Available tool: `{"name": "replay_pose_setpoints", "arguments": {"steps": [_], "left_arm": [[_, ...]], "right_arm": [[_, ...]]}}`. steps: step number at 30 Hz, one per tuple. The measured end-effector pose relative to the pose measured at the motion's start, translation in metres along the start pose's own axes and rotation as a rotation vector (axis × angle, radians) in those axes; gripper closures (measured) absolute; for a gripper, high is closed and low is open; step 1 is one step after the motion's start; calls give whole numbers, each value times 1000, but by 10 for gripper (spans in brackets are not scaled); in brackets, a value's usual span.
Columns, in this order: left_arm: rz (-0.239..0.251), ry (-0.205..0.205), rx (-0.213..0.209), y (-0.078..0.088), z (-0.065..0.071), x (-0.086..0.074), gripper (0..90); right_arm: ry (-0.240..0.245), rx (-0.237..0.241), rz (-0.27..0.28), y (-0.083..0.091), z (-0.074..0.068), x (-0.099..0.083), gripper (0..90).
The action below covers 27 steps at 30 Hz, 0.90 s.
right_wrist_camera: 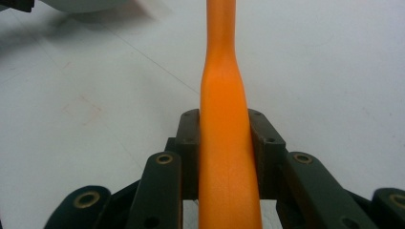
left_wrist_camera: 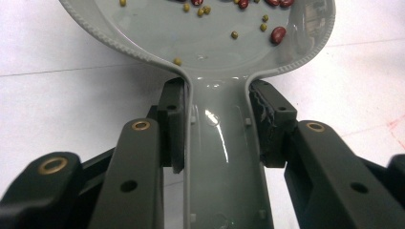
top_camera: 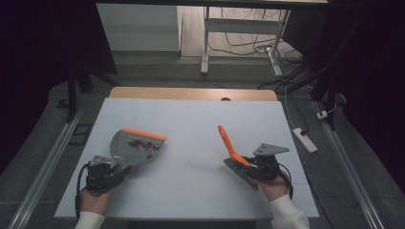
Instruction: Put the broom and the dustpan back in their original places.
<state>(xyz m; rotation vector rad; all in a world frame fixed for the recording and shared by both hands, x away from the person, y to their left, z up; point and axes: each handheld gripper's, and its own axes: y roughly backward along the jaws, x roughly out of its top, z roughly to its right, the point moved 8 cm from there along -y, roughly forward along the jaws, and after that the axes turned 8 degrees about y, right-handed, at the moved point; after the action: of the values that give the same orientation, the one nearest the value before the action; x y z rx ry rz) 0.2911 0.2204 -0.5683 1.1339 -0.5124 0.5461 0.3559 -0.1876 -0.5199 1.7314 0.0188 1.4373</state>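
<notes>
Left gripper [top_camera: 112,168] pinches dustpan [top_camera: 136,147] handle, pan kept level at 9 o'clock — beans [top_camera: 142,144] stay in. Right gripper [top_camera: 253,164] clamps brush [top_camera: 228,141] handle at 3 o'clock, ready to sweep.

High overhead forward-down view; two close finger-mounted views sharing white table [top_camera: 191,119].

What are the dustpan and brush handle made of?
Dustpan: likely moulded grey plastic, glossy, with sharp highlights, a ribbed rim and an orange lip. Brush handle: orange, probably plastic, with a smooth satin sheen and no visible seam.
</notes>
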Motion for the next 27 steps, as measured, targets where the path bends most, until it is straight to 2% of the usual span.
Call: {"name": "replay_pose_setpoints", "arguments": {"steps": [4, 8, 14, 17, 20, 25, 27], "left_arm": [[5, 38, 11, -6, 0, -1, 618], [8, 53, 33, -12, -2, -1, 617], [11, 100, 61, -17, -6, -2, 617], [-7, 109, 76, -21, -7, -4, 616], [-5, 105, 87, -23, -6, -5, 615], [-13, 117, 69, -25, -5, -7, 612], [-20, 108, 72, -26, -4, -8, 609]], "right_arm": [[-10, 4, -3, 0, 1, -3, 696], [-13, 11, -7, -1, 0, -5, 696], [-20, 17, -21, -3, 0, -9, 696], [-30, 19, -33, -5, 2, -12, 696], [-31, 16, -47, -7, 3, -15, 696], [-45, 0, -53, -9, 10, -18, 696], [-55, -6, -49, -9, 14, -19, 692]]}}
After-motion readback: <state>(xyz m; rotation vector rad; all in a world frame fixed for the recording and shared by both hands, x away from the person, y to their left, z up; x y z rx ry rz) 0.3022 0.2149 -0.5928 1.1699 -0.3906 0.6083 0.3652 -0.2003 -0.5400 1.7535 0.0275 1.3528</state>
